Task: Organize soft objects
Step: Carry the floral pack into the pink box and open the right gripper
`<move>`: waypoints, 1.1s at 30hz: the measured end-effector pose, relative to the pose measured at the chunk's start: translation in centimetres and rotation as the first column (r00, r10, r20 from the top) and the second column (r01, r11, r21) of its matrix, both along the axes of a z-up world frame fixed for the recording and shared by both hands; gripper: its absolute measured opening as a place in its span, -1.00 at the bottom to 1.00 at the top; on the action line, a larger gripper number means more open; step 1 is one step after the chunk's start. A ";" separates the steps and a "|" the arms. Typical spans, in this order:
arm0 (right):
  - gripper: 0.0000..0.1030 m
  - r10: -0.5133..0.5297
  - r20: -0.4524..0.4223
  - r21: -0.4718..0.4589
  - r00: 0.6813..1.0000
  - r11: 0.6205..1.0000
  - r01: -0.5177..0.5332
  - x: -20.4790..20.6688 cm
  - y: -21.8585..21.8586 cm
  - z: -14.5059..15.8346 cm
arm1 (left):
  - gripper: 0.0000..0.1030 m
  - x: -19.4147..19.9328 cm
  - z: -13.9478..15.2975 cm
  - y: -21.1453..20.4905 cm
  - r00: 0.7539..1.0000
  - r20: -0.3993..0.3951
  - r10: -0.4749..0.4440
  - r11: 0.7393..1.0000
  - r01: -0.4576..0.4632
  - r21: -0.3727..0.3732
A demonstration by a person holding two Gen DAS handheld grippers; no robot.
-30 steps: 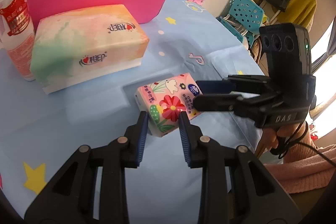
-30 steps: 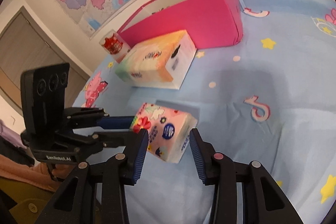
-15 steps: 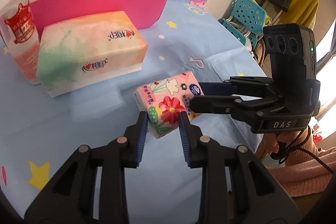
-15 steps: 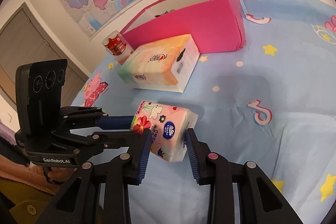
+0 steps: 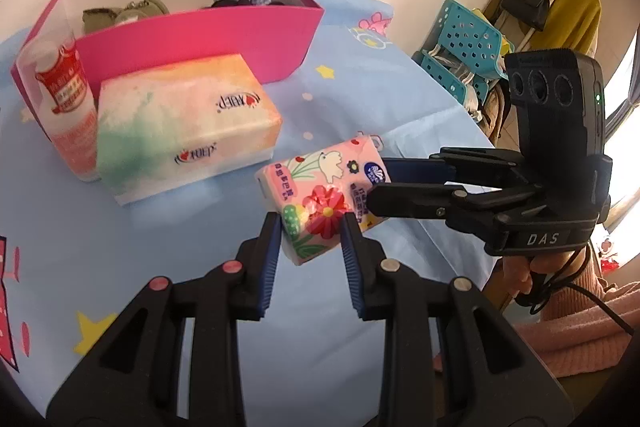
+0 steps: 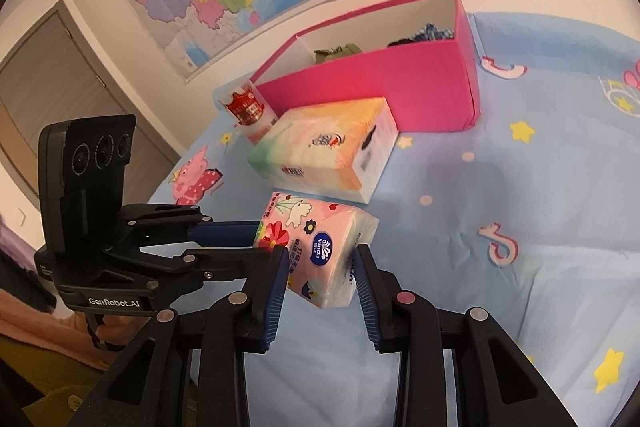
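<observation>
Now your left gripper (image 5: 309,225) and right gripper (image 6: 322,259) both pinch the floral tissue pack (image 5: 326,193), right jaws just closed in, pack tilted above the blue tablecloth (image 5: 352,99) near the pink box (image 5: 224,39).

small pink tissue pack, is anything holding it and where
Both hold the small pink tissue pack: the left gripper pinches its flowered end, and the right gripper has just closed across its opposite end.

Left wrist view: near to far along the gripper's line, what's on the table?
Left gripper → floral tissue pack → large tissue box → pink box. The red-labelled tube overlaps the large box, so it is left out.
</observation>
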State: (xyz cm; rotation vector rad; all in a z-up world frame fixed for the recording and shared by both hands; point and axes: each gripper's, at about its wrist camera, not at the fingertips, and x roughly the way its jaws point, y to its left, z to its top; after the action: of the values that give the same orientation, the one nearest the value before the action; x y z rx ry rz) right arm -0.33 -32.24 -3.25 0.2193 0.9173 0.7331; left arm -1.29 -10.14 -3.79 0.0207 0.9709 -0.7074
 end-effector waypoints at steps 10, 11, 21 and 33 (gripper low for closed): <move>-0.34 0.019 0.106 0.022 0.994 1.000 -0.021 1.6 0.5 3.7 | -0.37 1.5 3.1 0.6 0.997 0.067 0.028 0.999 -0.027 -0.018; -0.34 0.020 0.118 0.019 0.993 1.000 -0.023 1.9 0.6 4.0 | -0.37 1.9 3.5 0.7 0.996 0.080 0.034 0.999 -0.032 -0.017; -0.34 0.011 0.186 0.011 0.982 1.000 -0.013 6.4 1.7 6.0 | -0.37 6.7 6.2 0.2 0.985 0.148 0.086 0.996 -0.088 0.011; -0.34 -0.013 0.200 0.024 0.980 1.000 0.009 10.1 1.8 7.0 | -0.37 10.2 7.5 -0.5 0.977 0.178 0.120 0.992 -0.125 0.015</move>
State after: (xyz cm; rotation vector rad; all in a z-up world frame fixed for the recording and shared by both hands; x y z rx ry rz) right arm 9.75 -30.45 3.72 0.1675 0.7154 0.7418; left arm 8.90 -10.67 3.67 0.0457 0.8036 -0.5692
